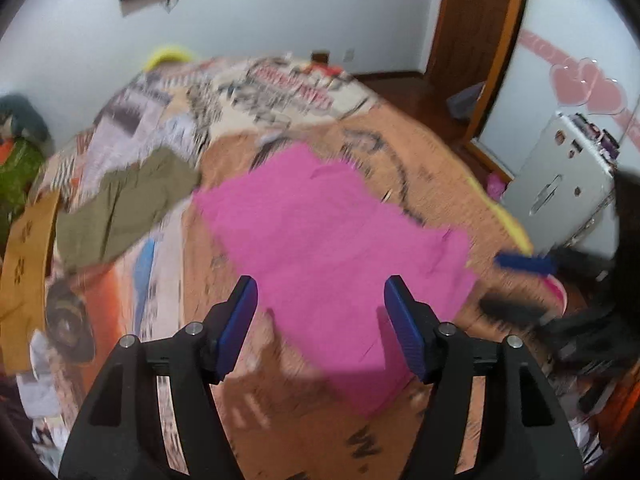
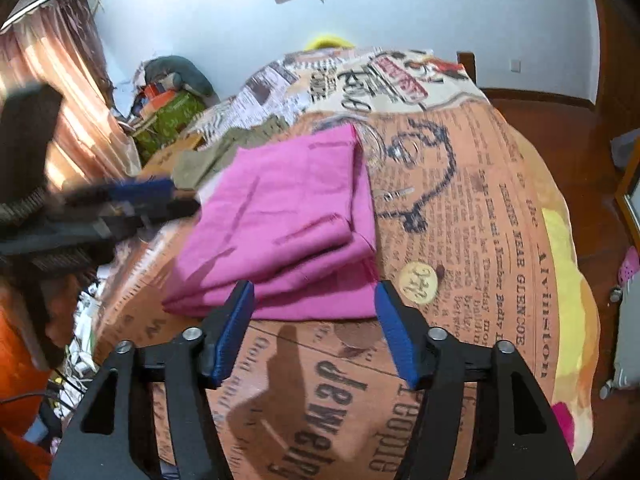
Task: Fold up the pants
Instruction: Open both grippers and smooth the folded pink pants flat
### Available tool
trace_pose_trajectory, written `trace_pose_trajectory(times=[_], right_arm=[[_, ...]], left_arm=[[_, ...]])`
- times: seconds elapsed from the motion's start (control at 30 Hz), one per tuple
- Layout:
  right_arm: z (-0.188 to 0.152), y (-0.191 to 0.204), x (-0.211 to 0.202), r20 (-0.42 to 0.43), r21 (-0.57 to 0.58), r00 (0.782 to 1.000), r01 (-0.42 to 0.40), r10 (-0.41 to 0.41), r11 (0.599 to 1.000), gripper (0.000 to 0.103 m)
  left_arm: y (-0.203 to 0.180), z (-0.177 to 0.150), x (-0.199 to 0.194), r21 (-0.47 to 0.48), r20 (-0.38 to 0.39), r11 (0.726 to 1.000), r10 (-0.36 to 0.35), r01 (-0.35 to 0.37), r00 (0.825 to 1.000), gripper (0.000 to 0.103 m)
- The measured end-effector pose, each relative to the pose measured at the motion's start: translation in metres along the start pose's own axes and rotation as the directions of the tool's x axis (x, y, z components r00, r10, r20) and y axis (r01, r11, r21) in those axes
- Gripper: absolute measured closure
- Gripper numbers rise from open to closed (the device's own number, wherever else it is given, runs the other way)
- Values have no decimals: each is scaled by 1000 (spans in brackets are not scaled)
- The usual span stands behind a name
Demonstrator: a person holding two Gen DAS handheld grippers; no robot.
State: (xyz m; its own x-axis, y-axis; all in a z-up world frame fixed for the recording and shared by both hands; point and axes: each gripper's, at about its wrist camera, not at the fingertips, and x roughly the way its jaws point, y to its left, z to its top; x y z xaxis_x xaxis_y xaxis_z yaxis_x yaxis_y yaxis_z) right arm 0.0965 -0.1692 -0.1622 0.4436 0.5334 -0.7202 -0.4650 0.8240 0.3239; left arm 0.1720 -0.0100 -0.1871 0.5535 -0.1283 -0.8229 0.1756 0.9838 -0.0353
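The pink pants (image 2: 288, 220) lie folded into a stacked rectangle on the newspaper-print bedspread (image 2: 460, 208). They also show blurred in the left wrist view (image 1: 332, 240). My left gripper (image 1: 320, 292) is open and empty, above the near edge of the pants. It shows from the side in the right wrist view (image 2: 140, 196), left of the pants. My right gripper (image 2: 314, 292) is open and empty, just short of the pants' near edge. It shows in the left wrist view (image 1: 520, 280) at the right.
Olive green pants (image 1: 120, 208) lie on the bed beyond the pink ones, left. A cardboard box (image 1: 24, 264) and a green bag (image 2: 172, 120) sit by the bed's left side. A white cabinet (image 1: 560, 176) stands at right on the wood floor.
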Motion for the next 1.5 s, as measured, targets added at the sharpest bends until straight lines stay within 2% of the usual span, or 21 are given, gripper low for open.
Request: trace_pose_trajectory(times=[0.13, 0.2, 0.3, 0.37, 0.57, 0.73, 0.87, 0.97, 1.1, 1.23, 1.37, 1.5], right_arm=[[7, 13, -1, 26, -20, 1000, -6, 7, 1000, 40], [8, 17, 3, 33, -21, 999, -3, 4, 1000, 34], [9, 20, 16, 16, -15, 1000, -3, 3, 1000, 34], [7, 19, 31, -24, -7, 1000, 7, -7, 1000, 34], [-1, 9, 55, -86, 11, 996, -17, 18, 1000, 34], [7, 0, 59, -105, -33, 994, -12, 9, 999, 32], [14, -13, 62, -120, -57, 993, 7, -14, 998, 32], [21, -25, 67, -128, -66, 991, 21, -29, 998, 32], [29, -43, 76, -144, -52, 989, 27, -34, 998, 32], [37, -56, 85, -157, -46, 987, 20, -27, 999, 32], [48, -69, 93, -159, -69, 985, 52, -62, 996, 32], [59, -88, 102, -154, -52, 984, 84, -91, 995, 32]], left_arm=[[10, -26, 12, 20, -57, 1000, 20, -19, 998, 37], [11, -35, 14, 10, -59, 1000, -1, 2, 998, 37], [8, -39, 13, 19, -64, 999, -39, 40, 997, 37], [11, -36, 5, 24, -31, 998, -50, 50, 998, 37], [45, -6, 1, -16, 9, 1000, 14, -14, 1000, 37], [83, 29, 24, -68, 13, 994, 92, -91, 996, 37], [109, 57, 46, -112, 10, 991, 74, -72, 997, 37], [113, 77, 66, -84, 4, 995, 60, -59, 998, 37], [101, 104, 103, 12, -51, 998, 65, -65, 997, 37], [94, 125, 140, 89, -73, 993, 81, -75, 994, 37], [97, 131, 166, 129, -100, 990, 71, -57, 992, 39], [109, 120, 169, 96, -115, 994, 62, -51, 991, 40]])
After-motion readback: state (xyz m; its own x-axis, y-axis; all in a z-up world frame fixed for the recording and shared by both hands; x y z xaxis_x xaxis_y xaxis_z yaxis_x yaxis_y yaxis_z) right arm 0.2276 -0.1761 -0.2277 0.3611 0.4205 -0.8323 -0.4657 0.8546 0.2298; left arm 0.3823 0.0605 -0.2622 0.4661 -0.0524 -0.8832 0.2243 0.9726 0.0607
